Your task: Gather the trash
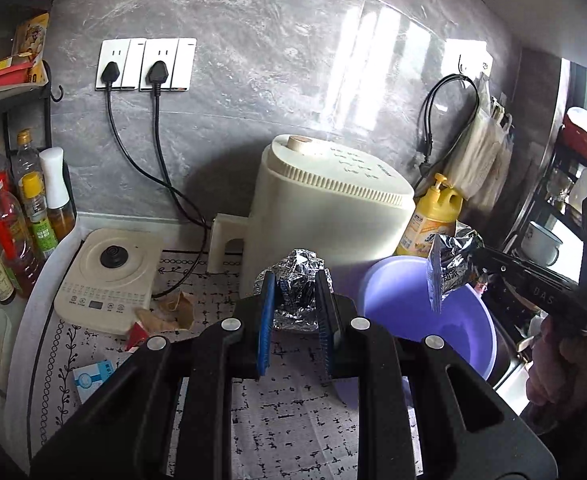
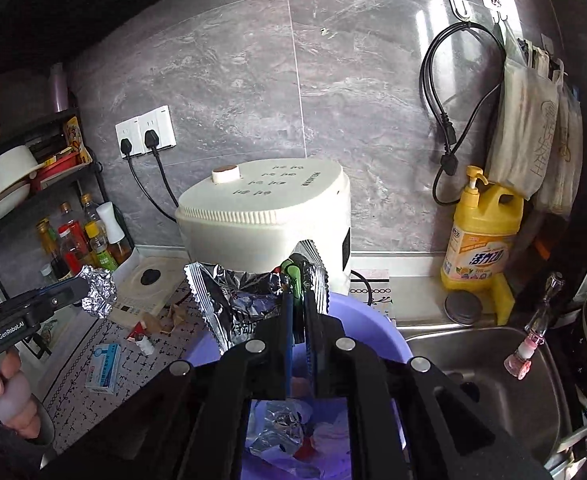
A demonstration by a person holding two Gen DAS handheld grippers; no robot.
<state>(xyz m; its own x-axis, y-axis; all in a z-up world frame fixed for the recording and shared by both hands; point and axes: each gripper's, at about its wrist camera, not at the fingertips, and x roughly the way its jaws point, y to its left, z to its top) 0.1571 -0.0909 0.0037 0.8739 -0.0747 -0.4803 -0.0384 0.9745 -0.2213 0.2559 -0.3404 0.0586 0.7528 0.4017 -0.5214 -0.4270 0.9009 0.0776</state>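
My left gripper (image 1: 296, 286) is shut on a crumpled ball of silver foil (image 1: 299, 270), held above the patterned counter mat. The right wrist view shows that same gripper (image 2: 79, 290) and foil ball (image 2: 99, 290) at the left. My right gripper (image 2: 299, 300) is shut on a silver snack wrapper (image 2: 233, 300), which hangs over the purple basin (image 2: 369, 316). Inside the basin lie foil and plastic scraps (image 2: 281, 432). From the left wrist, the right gripper (image 1: 479, 260) and its wrapper (image 1: 449, 270) hang above the basin (image 1: 405, 304).
A cream appliance (image 1: 325, 200) stands behind the basin. Left of it are a kettle base (image 1: 109, 276), brown paper scraps (image 1: 173, 312) and a blue-white box (image 2: 103, 368). Oil bottles (image 1: 9, 224) fill the left rack. A yellow detergent bottle (image 2: 479, 240) and a steel sink (image 2: 473, 360) are at the right.
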